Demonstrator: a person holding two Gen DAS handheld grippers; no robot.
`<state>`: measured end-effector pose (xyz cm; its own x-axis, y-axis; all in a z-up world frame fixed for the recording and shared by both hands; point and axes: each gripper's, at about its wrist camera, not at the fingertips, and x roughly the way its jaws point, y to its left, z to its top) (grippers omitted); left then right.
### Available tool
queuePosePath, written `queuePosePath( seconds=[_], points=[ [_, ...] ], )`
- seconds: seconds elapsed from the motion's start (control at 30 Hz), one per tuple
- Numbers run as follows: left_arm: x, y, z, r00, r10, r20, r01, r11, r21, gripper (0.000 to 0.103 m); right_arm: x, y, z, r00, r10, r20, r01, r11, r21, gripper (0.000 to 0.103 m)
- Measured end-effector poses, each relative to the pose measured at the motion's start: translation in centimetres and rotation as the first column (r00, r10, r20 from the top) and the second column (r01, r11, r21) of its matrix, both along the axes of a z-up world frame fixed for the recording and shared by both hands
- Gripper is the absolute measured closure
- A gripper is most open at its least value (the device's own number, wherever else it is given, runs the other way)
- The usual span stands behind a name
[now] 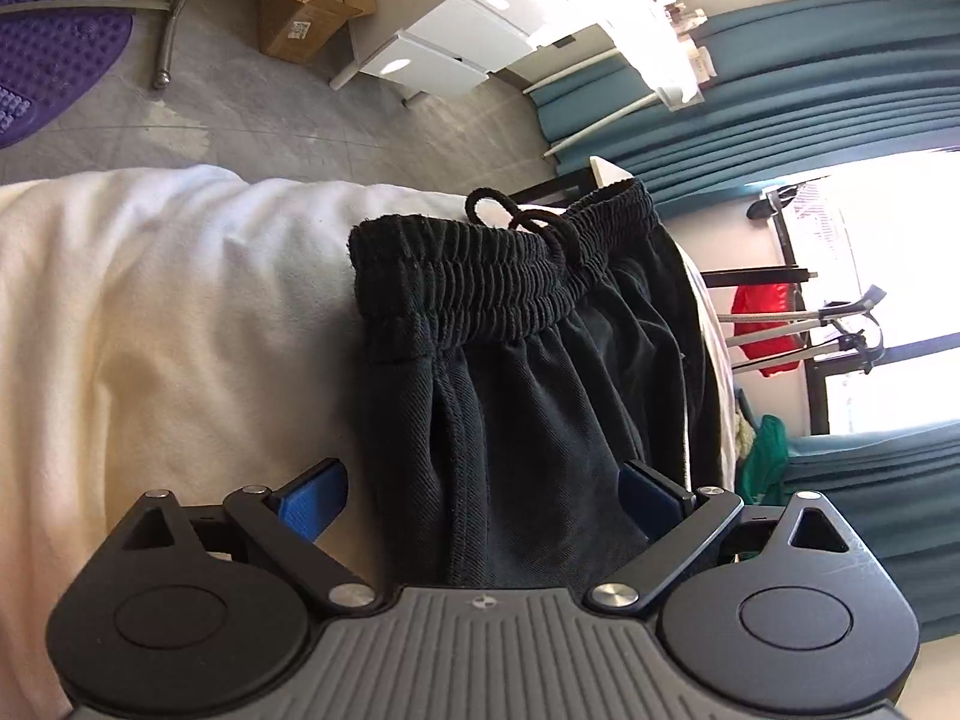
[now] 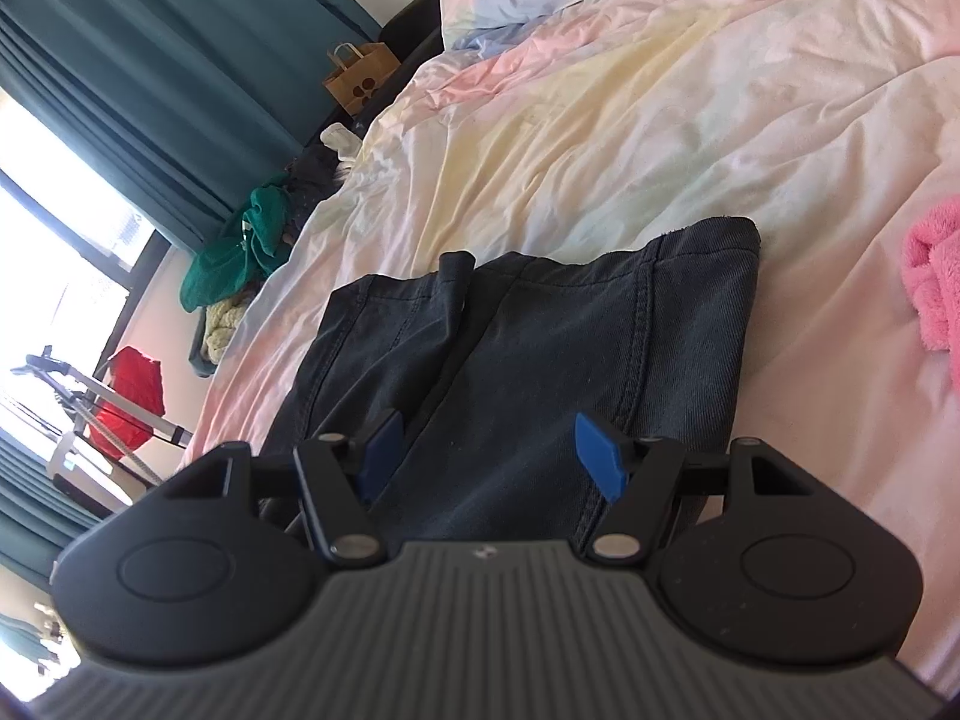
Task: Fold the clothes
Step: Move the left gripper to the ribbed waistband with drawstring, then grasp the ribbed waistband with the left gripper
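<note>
A pair of black trousers (image 1: 528, 360) lies on the pale bed cover (image 1: 150, 312), its gathered elastic waistband (image 1: 480, 276) and looped drawstring (image 1: 510, 213) at the far end. My left gripper (image 1: 480, 498) hovers open over the cloth: its left blue pad (image 1: 315, 501) is just off the cloth's edge and its right pad (image 1: 648, 495) is above the fabric. In the right wrist view the dark trousers (image 2: 540, 348) lie folded and flat on the pastel cover (image 2: 630, 138). My right gripper (image 2: 489, 456) stands open low over them, with flat cloth beneath and between the pads.
A pink fluffy item (image 2: 933, 294) lies on the bed at the right. Off the bed's far side are green clothes (image 2: 240, 252), a paper bag (image 2: 360, 81) and teal curtains (image 2: 150, 78). On the floor stand a cardboard box (image 1: 312, 0), white drawers (image 1: 450, 42) and a purple mat (image 1: 48, 42).
</note>
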<state>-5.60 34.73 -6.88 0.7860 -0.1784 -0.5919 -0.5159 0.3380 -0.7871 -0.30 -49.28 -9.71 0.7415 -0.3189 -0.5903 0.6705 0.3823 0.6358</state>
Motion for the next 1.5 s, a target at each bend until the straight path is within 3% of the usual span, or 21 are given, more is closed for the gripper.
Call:
queuePosePath(
  seconds=[0.1,0.27,0.4,0.53,0.6,0.7,0.8,0.93,1.0,1.07,1.13,1.3,1.4,1.5],
  points=[
    [-0.4,-0.3,0.3,0.998,-0.026,0.06,0.027,1.0,-0.015,0.005,-0.5,-0.4,-0.1,1.0,-0.023,0.006,0.023,1.0,0.003,0.036],
    [-1.0,-1.0,0.3,0.998,-0.042,0.045,0.042,0.999,-0.003,0.005,-2.4,-2.1,-0.4,0.986,-0.164,-0.008,0.164,0.986,-0.006,0.036],
    [-1.3,-1.1,-0.2,0.999,-0.049,0.019,0.049,0.999,-0.018,0.006,-4.5,-3.6,-0.8,0.944,-0.327,-0.052,0.323,0.944,-0.065,0.036],
    [-1.1,-0.9,-1.4,0.999,-0.051,-0.002,0.051,0.996,-0.078,0.013,-6.8,-4.7,-2.0,0.876,-0.473,-0.095,0.468,0.881,-0.07,0.036],
    [-1.0,-0.7,-1.8,0.999,-0.044,0.005,0.044,0.995,-0.091,0.015,-6.9,-4.9,-2.7,0.88,-0.464,-0.106,0.463,0.886,-0.037,0.036],
    [-0.7,-0.6,-2.1,1.0,-0.022,0.021,0.024,0.994,-0.109,0.023,-6.1,-5.0,-3.6,0.919,-0.39,-0.064,0.393,0.918,0.05,0.036],
    [0.2,-0.9,-2.3,0.998,-0.038,0.04,0.042,0.994,-0.1,0.022,-4.6,-4.7,-4.3,0.955,-0.294,-0.042,0.297,0.949,0.104,0.036],
    [1.2,-1.4,-2.4,0.998,-0.065,0.023,0.066,0.996,-0.062,0.022,-2.2,-4.8,-5.7,0.971,-0.224,-0.077,0.235,0.957,0.17,0.038],
    [1.4,-1.5,-2.5,0.998,-0.05,0.024,0.052,0.996,-0.066,0.022,-1.8,-4.8,-5.9,0.974,-0.22,-0.059,0.227,0.954,0.195,0.045],
    [1.1,-1.3,-3.0,0.999,-0.004,0.043,0.009,0.994,-0.113,0.023,-1.4,-4.5,-5.4,0.975,-0.221,-0.022,0.221,0.959,0.177,0.054],
    [0.8,-1.2,-3.4,0.998,0.027,0.059,-0.018,0.989,-0.149,0.032,-1.1,-4.2,-4.3,0.979,-0.202,-0.009,0.202,0.972,0.117,0.091],
    [0.6,-1.3,-3.4,0.996,0.038,0.085,-0.024,0.988,-0.155,0.052,-1.2,-3.3,-2.0,0.986,-0.159,0.055,0.159,0.987,-0.004,0.096],
    [1.0,-1.5,-2.9,0.992,0.028,0.126,-0.01,0.99,-0.141,0.053,-1.7,-3.2,-1.1,0.985,-0.149,0.089,0.153,0.987,-0.04,0.096],
    [1.7,-1.9,-2.6,0.995,-0.005,0.102,0.015,0.996,-0.092,0.048,-2.1,-3.0,-0.4,0.986,-0.135,0.1,0.142,0.988,-0.06,0.096]
  ],
)
